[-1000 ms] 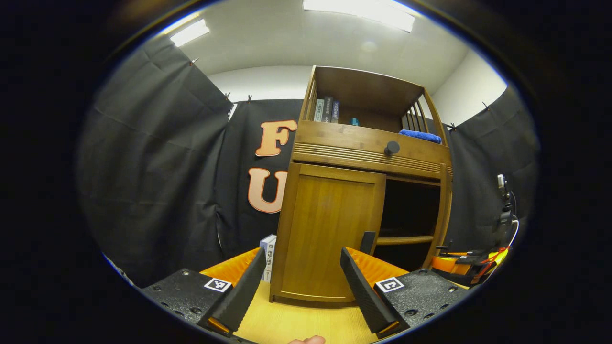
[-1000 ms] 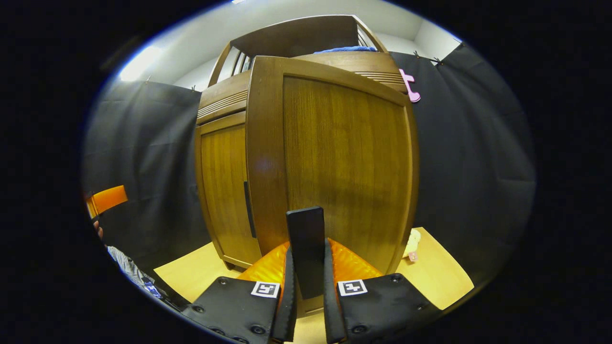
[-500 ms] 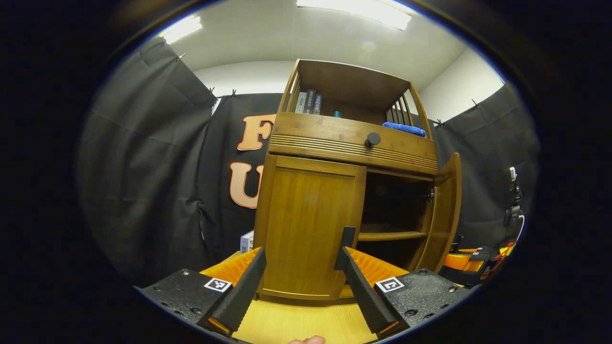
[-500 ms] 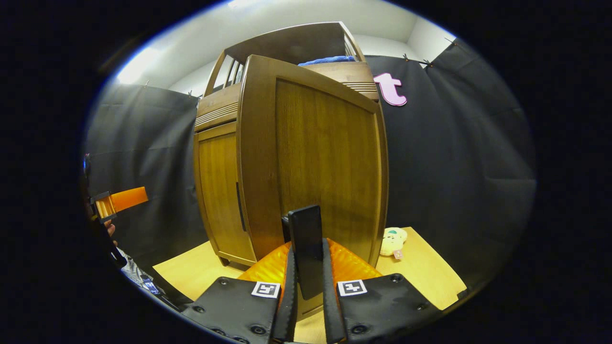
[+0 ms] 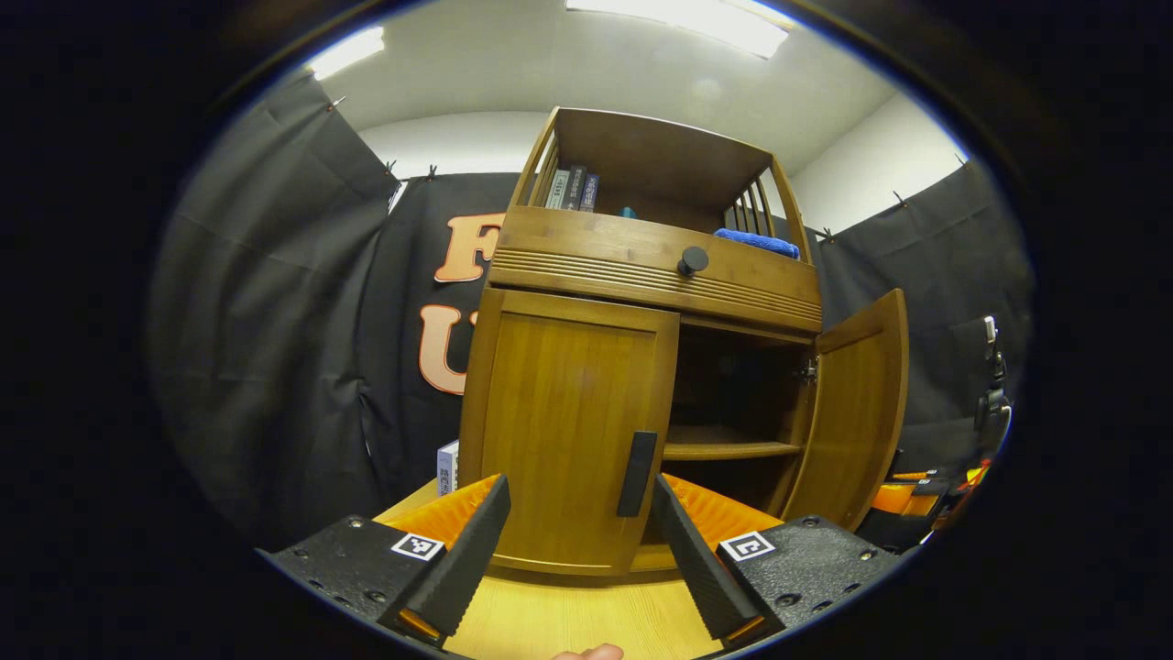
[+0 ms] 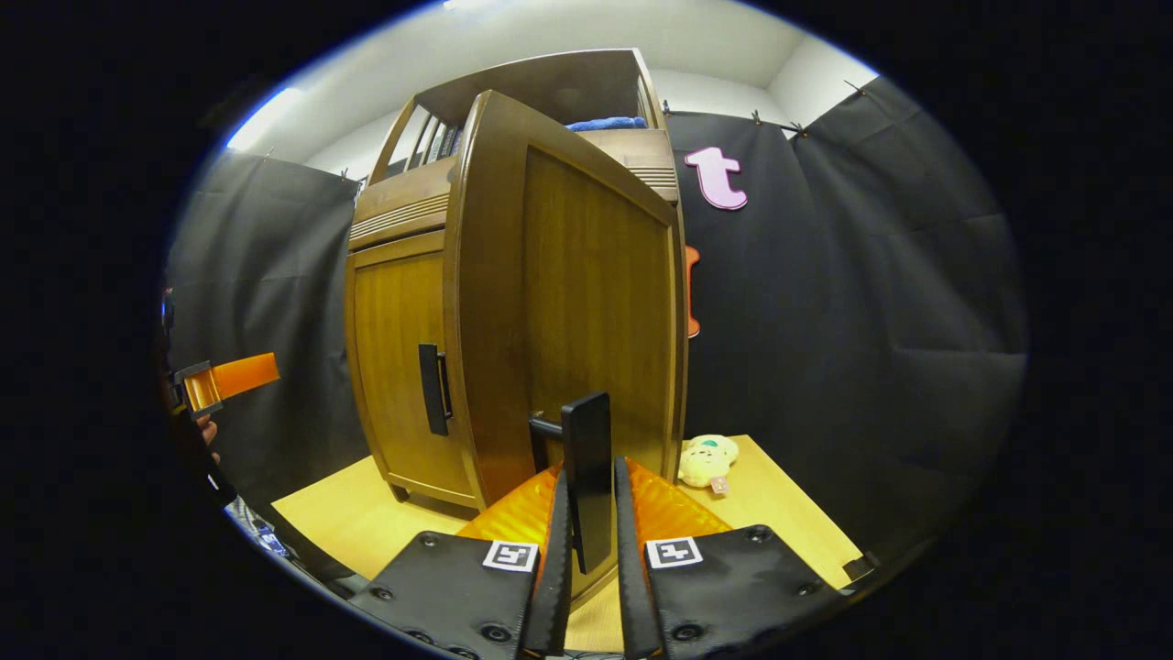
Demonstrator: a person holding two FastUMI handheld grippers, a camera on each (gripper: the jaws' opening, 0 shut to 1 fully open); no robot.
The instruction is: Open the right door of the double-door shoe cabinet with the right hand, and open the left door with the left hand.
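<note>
Fingers, right gripper [image 6: 586,550]: closed on the right door handle [image 6: 586,477].
Fingers, left gripper [image 5: 577,550]: spread wide, nothing held.
Left door handle [image 5: 636,474]: seen just ahead, between the fingers.
Right door [image 5: 852,403]: swung out.
Left door [image 5: 568,422]: closed.
Advice: handle is best centred before closing.

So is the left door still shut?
Shut. The left door sits flush in the cabinet frame, its handle untouched; the left claw is open before it.
</note>
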